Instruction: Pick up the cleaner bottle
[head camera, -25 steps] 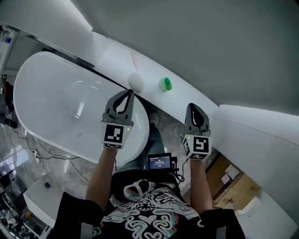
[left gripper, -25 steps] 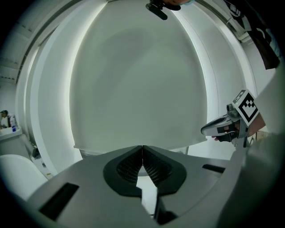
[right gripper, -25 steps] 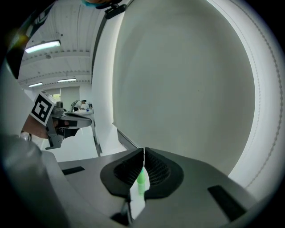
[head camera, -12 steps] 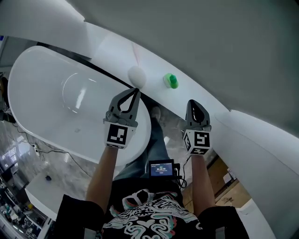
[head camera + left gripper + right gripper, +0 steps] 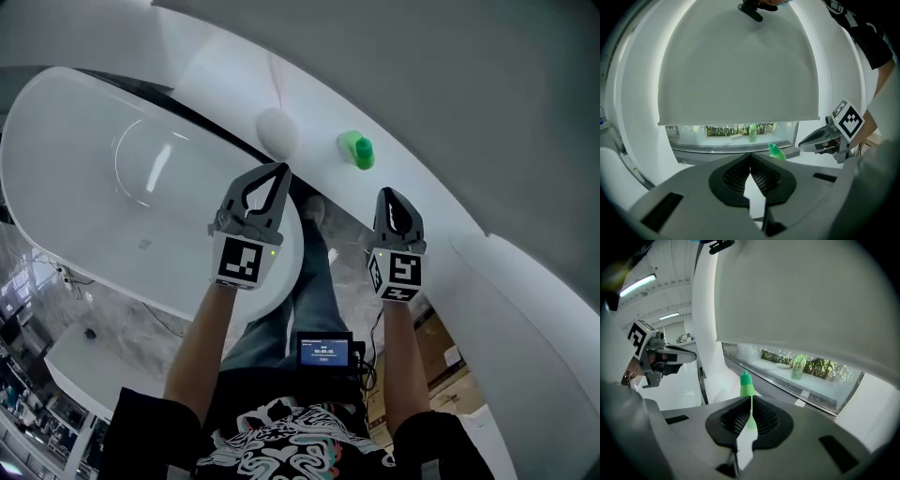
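The cleaner bottle (image 5: 356, 150), bright green with a green cap, stands upright on the white ledge (image 5: 422, 202) behind the tub. In the right gripper view the bottle (image 5: 746, 384) rises straight beyond the jaws; in the left gripper view the bottle (image 5: 776, 151) stands a little to the right. My left gripper (image 5: 278, 172) is shut and empty, above the tub's end, left of the bottle. Its tips (image 5: 750, 161) meet. My right gripper (image 5: 395, 197) is also shut with nothing in it, a short way before the bottle and slightly to its right. Neither gripper touches the bottle.
A white oval bathtub (image 5: 84, 178) fills the left. A white round thing (image 5: 277, 131) sits on the ledge left of the bottle. Behind the ledge, a window with a lowered blind (image 5: 797, 310). A small screen (image 5: 324, 351) hangs at my waist; cardboard boxes (image 5: 448, 370) stand at the lower right.
Both grippers have sunk lower in front of the ledge and stay shut. In the head view the bottle and the white round thing now show higher and further right.
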`<state>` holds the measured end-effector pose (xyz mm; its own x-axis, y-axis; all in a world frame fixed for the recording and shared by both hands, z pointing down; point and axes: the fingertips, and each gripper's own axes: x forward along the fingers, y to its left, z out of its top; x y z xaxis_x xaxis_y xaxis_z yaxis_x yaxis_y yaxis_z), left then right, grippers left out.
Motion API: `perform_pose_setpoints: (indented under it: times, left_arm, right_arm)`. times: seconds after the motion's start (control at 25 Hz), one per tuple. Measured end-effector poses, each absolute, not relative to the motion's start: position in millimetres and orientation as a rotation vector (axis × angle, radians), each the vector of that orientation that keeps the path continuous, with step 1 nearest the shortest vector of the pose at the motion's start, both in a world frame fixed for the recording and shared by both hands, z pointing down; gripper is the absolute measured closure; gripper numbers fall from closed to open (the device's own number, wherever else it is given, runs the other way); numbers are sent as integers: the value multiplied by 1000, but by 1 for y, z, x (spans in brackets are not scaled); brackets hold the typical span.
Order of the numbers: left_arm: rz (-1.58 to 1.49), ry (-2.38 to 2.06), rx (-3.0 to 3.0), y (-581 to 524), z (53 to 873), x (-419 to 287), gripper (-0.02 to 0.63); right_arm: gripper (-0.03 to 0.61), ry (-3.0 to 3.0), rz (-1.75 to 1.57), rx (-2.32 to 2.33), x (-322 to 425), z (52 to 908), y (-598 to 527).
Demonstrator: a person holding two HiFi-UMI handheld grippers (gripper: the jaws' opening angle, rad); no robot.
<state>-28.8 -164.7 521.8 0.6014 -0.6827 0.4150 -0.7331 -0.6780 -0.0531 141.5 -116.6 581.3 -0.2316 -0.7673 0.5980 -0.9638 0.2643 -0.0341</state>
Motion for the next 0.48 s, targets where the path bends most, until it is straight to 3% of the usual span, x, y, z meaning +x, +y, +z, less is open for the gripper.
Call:
perform_pose_setpoints:
  times: [0.48]
  left_arm:
    - [640, -1134, 2704, -168, 583, -14, 598]
  right_arm:
    - [549, -2134, 554, 1563, 143, 628, -126]
